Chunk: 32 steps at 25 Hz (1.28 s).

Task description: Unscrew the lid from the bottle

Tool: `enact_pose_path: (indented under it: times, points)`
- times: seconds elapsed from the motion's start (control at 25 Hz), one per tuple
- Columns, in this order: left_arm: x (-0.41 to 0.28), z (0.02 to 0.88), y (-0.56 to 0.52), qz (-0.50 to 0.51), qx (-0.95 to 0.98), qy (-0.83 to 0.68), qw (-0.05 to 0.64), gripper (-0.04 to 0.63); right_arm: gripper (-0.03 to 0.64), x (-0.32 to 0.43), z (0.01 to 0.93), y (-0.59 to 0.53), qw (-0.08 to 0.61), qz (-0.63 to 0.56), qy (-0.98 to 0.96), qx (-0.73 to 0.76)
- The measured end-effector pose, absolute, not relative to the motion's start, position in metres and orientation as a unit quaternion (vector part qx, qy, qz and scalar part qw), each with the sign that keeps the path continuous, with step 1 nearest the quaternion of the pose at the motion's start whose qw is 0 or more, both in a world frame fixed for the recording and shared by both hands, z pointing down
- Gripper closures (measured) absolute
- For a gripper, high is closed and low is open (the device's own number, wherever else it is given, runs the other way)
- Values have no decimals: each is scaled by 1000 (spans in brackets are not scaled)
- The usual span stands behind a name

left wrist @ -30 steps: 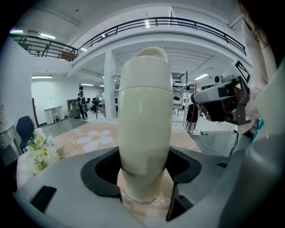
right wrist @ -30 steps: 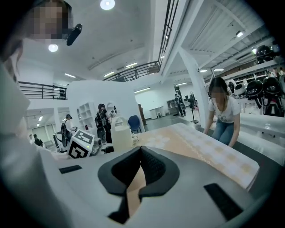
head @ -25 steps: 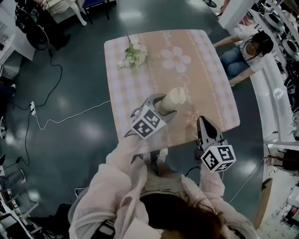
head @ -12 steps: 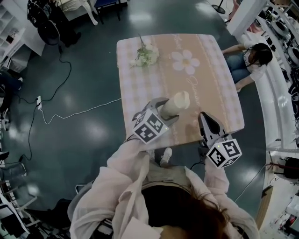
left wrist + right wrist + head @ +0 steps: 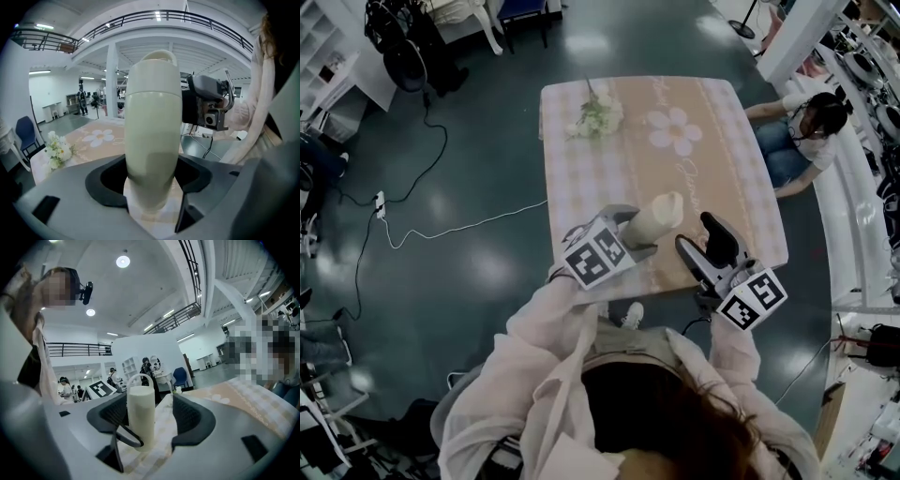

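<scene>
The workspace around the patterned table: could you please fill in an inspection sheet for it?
Surface: table under a flower-print cloth.
Job's things: bottle held tilted over the table, lid on.
Clutter: white flower bunch near the far edge.
Grippers: left tongs shut on the bottle; right tongs empty beside it, jaws just been opening.
Cables: white cable and power strip on the floor, left of the table.
Surroundings: dark glossy floor; a person sits by the table's right side.

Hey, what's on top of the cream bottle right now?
Its cream lid sits on top of the bottle, with a seam showing where they meet. The opaque lid and walls hide whatever is inside.
</scene>
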State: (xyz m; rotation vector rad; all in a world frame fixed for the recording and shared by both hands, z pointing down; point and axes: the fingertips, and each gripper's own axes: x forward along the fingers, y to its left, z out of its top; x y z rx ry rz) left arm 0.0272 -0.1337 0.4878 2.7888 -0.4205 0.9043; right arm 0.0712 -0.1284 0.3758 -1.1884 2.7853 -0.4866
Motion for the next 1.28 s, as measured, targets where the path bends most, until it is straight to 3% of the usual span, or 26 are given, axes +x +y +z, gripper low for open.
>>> enact_pose_path:
  times: [0.08,0.2,0.52,0.68,1.04,1.28]
  points:
    - [30,486,-127,307,938,-129,96,281,252,64,375,-127,37,-158,912,-376]
    - [34,485,-118,314,938,-115,97,281,218,55,375,-125,42,-166,918,-358]
    - [49,487,-104,321,939,-94,86,281,224,42,371,-127,54,-171,924,-339]
    - [56,485,-99,327,939,-79,72,281,308,46,371,-127,53,-159,922,-349]
    - [58,482,-92,341,939,-35,21,281,311,53,369,-115,56,-147,931,-329]
    - [54,481,-70,328,943,44,35,281,311,39,365,-96,32,-115,961,-248]
